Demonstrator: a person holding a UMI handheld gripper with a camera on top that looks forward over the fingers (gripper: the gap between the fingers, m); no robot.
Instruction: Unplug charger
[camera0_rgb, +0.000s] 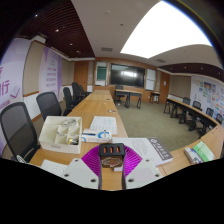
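Note:
A black charger (112, 153) with a row of orange ports on its top sits between my two fingers, over the near end of a long wooden table (95, 108). My gripper (112, 158) is shut on it, the magenta pads (93, 160) pressing its left and right sides. A white power strip (160, 149) lies on the table just to the right of the fingers, apart from the charger. The charger's underside and plug are hidden.
A white open box (60, 131) holding small items stands ahead on the left. Papers with a blue pen (100, 128) lie beyond the fingers. A green-labelled item (204, 151) lies to the right. Black office chairs (18, 128) line the table's left side.

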